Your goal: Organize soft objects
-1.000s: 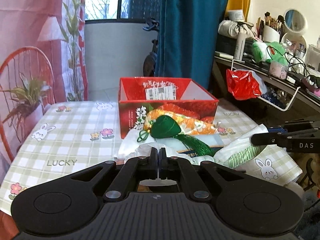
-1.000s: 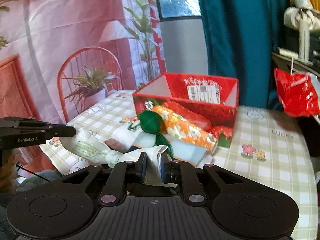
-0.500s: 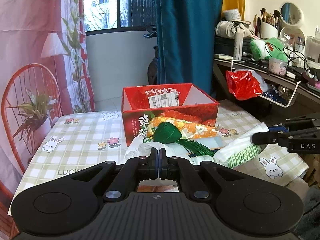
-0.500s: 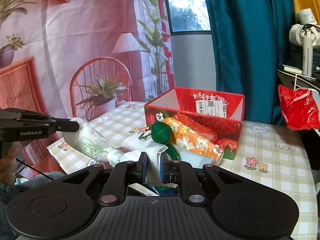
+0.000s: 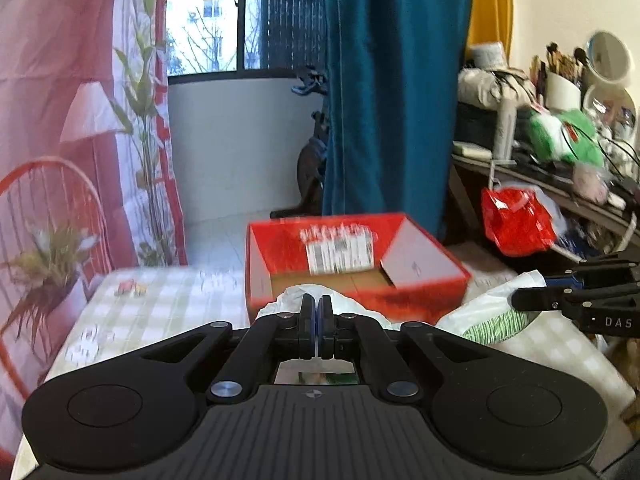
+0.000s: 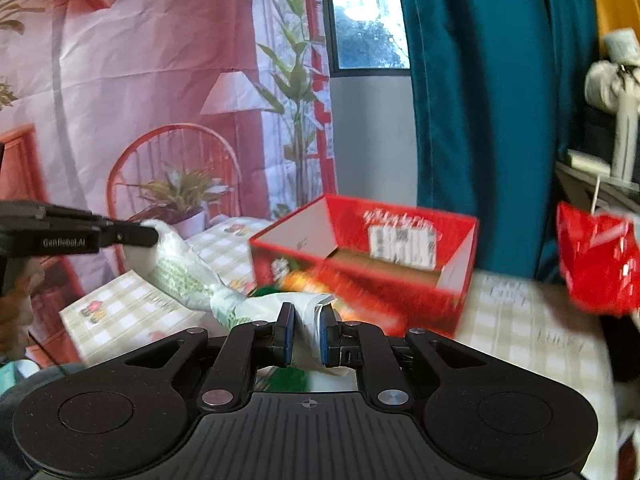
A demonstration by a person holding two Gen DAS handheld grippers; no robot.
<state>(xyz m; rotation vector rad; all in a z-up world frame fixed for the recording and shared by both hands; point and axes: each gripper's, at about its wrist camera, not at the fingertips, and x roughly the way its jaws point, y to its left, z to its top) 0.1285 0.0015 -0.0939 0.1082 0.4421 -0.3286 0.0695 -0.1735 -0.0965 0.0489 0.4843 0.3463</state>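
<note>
Table (image 5: 160,304) with a checked green and white cloth fills the lower part of both views, and a teal curtain (image 5: 384,92) hangs behind it. On the cloth stands an open red box (image 6: 400,292), with a white label on its inner back wall; its bottom looks brown and bare as far as I can see. A red plastic bag (image 6: 596,260) hangs at the right, off the table. In front of the box, a white plastic bag (image 6: 188,272) with green print is stretched between the two tools, lifted above the cloth. The left gripper (image 5: 316,328) is pressed together on one end of this bag, with thin white plastic between its pads. The right gripper (image 6: 306,334) is clamped on the other end, a thicker bunch of the film. Orange and green soft things beside the box are blurred
</note>
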